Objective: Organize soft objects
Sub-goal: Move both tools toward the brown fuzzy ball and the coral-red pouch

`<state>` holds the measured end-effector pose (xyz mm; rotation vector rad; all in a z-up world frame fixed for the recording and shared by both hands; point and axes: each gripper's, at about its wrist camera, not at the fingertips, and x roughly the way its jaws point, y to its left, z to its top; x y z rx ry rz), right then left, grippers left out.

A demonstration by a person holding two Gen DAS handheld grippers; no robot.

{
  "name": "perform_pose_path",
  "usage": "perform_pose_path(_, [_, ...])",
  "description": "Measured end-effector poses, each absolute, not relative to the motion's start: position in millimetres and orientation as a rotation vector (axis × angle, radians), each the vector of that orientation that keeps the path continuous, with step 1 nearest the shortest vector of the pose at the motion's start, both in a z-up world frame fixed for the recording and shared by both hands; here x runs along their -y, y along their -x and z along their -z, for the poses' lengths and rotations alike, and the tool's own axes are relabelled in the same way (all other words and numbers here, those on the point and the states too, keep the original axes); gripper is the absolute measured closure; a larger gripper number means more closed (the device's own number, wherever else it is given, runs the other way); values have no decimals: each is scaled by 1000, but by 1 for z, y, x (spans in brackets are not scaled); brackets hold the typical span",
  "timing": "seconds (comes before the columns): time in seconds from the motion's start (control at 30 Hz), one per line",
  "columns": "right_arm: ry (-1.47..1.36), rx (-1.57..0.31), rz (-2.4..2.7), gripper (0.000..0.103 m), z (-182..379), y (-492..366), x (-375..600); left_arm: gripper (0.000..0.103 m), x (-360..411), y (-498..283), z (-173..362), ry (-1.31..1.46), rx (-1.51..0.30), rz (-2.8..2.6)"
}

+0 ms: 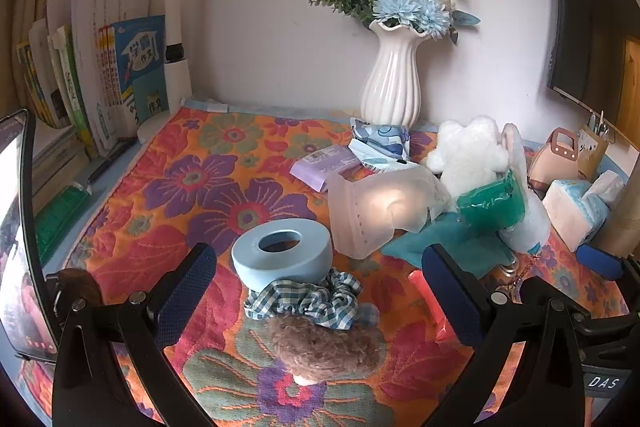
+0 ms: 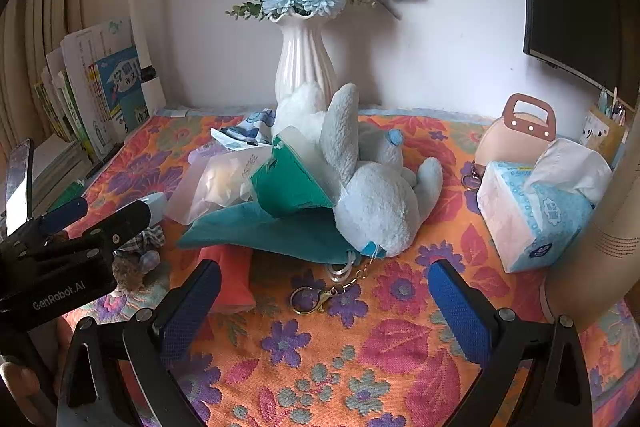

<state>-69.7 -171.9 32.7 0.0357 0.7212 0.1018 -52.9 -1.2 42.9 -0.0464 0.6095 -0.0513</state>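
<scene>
A small doll with brown fuzzy hair and a blue checked dress lies on the flowered cloth between the fingers of my open left gripper. Just beyond it sits a pale blue ring. A pale blue plush rabbit lies on a teal cloth with a green pouch and a white fluffy toy. My right gripper is open over bare cloth, short of the rabbit's key chain. The left gripper's body shows at the left of the right wrist view.
A white vase of blue flowers stands at the back wall. Books and a lamp post are at the left, a tissue pack and a pink bag at the right. A translucent bag, a purple packet and an orange-red item lie mid-table.
</scene>
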Motion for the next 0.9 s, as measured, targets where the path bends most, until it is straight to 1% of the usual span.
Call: perform_pose_path(0.9, [-8, -740, -97, 0, -33, 68, 169, 1, 0, 52, -40, 49, -620, 54])
